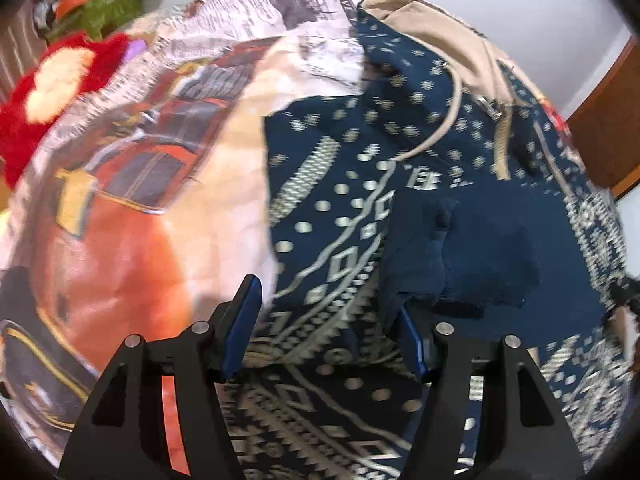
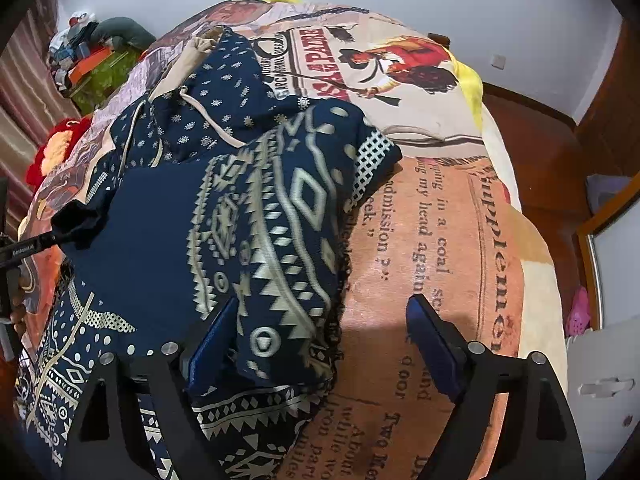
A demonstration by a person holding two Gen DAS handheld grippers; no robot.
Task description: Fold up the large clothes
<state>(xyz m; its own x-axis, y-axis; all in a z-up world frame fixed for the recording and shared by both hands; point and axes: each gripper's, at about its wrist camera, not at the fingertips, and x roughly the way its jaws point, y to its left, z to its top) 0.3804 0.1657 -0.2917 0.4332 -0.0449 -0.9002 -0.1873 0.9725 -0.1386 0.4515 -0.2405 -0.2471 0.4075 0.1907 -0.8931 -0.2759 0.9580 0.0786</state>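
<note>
**Hooded sweatshirt part-folded on bed; both grippers standing apart**

Left wrist view: blue-padded fingers of the left gripper [image 1: 324, 328] are seen spread over the navy patterned hooded sweatshirt [image 1: 400, 208], nothing pinched; its right pad is partly hidden by a cuff. The garment lies on the printed blanket [image 1: 132, 200].

Right wrist view: the right gripper [image 2: 320, 340] is likewise spread, straddling the folded-over sleeve [image 2: 280, 216]. A grip on the sleeve's edge, taken cleanly through one layer, is judged advisable before smoothing.
</note>
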